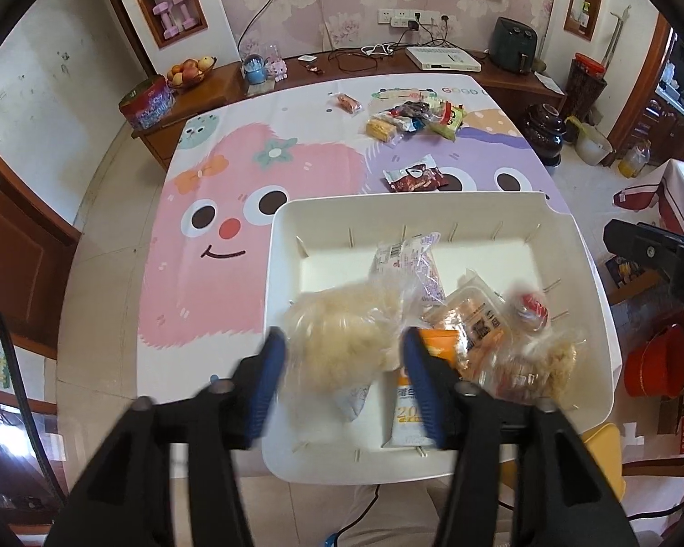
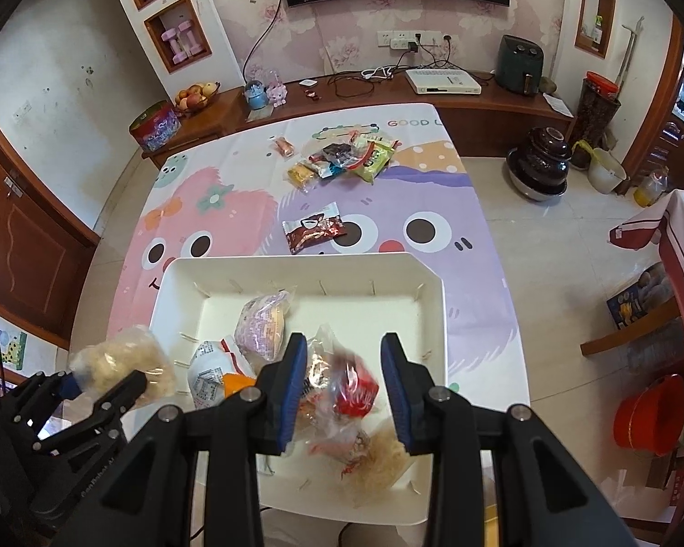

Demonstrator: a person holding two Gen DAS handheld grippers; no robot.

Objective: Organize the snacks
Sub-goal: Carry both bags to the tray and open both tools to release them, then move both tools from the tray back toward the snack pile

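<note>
A white bin [image 1: 433, 214] [image 2: 296, 269] stands at the table's near edge with several snack packs inside. My left gripper [image 1: 342, 364] is open over the bin's near left part; a clear bag of pale puffed snack [image 1: 342, 342] [image 2: 118, 360] lies between its fingers, blurred. My right gripper [image 2: 342, 374] is open above the bin's near right; a red-wrapped snack [image 2: 353, 387] [image 1: 531, 307] sits blurred between its fingers. A dark red packet [image 1: 417, 178] [image 2: 314, 228] lies on the cloth beyond the bin. A heap of mixed snacks [image 1: 410, 118] [image 2: 342, 159] lies farther back.
A cartoon tablecloth [image 1: 232, 191] [image 2: 214, 209] covers the table. A single small snack [image 1: 349, 102] [image 2: 283, 146] lies left of the heap. A wooden sideboard [image 2: 387, 91] with a fruit bowl runs behind. A red bucket [image 2: 652, 415] stands on the floor at right.
</note>
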